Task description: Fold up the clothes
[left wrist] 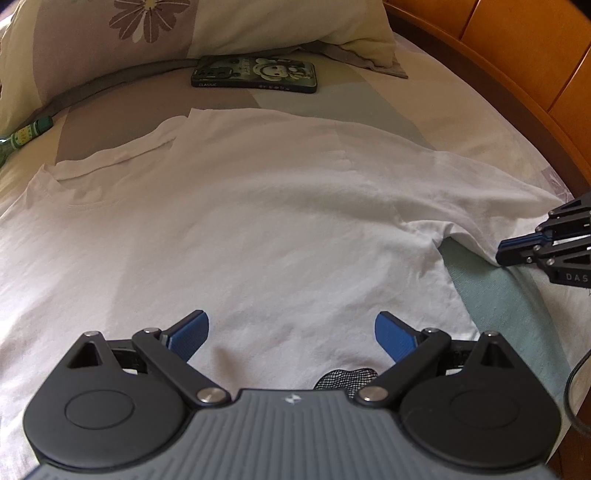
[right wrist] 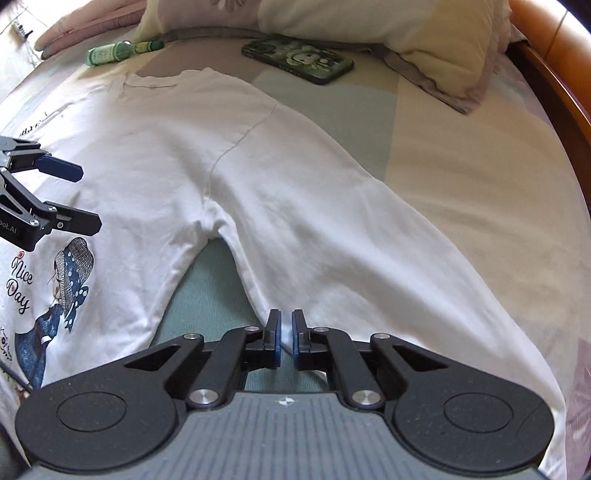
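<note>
On the bed (right wrist: 461,155), the right tool (right wrist: 285,341) clamps the white shirt (right wrist: 258,166) sleeve edge; the left tool (left wrist: 291,334) hangs spread apart above the shirt.

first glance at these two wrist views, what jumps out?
A white T-shirt spread flat over the bed fills both views, its "Nice Day" girl print at the left of the right wrist view. The right gripper is pinched on the sleeve's hem; the left gripper hangs open over the shirt's body. A green phone lies by the pillow.
</note>
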### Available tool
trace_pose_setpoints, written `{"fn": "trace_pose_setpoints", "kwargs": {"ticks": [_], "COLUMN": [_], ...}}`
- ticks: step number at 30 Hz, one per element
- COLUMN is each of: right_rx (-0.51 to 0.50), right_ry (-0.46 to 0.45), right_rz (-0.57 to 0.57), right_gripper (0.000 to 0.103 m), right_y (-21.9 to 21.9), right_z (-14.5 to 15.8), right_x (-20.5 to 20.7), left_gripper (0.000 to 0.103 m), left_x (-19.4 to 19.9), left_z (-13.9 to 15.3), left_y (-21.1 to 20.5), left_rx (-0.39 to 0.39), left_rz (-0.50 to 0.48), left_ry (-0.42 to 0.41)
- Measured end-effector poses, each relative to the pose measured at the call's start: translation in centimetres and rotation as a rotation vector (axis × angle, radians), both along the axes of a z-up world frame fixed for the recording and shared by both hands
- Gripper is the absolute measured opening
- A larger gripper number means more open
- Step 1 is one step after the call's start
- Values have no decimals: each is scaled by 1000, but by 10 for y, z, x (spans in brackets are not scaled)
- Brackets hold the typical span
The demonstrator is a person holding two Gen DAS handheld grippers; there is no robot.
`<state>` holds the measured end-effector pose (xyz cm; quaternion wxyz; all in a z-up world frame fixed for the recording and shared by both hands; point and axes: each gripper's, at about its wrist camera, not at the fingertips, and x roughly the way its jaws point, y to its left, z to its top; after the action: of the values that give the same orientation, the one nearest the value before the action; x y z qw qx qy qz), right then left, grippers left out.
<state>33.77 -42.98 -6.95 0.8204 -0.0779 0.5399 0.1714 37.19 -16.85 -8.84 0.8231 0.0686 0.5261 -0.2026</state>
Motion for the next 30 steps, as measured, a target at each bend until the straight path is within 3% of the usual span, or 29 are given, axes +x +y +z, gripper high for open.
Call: {"fn": "trace_pose_setpoints", "kwargs": {"ticks": [8,13,16,23,26,30], "right_rx": [109,93,117,110,50,-69], "right_ry": [-103,-33,41,39,-13,-83], "right_rz": [23,23,-17,-380,-523,-642], "right_gripper": [12,16,19,28,28,38], "right_y": [30,37,14,-86,-133,-192], "right_z": [7,-13,-4,24,34,37], "right_x": [38,29,9,-28,-45,-58], "left_gripper": [96,96,96,96,96,96], "left_x": [1,-6,-7,-3,-2,-2], "left_z": [1,3,4,7,7,6], "left_y": [-2,-3,1,-7,-19,-34], "left_rx": [-14,2,7,4,18,31], "left_rz": [24,-1,3,-10,-51,-106], "left_ry": [-8,-21,-17,-13,-18,-18]}}
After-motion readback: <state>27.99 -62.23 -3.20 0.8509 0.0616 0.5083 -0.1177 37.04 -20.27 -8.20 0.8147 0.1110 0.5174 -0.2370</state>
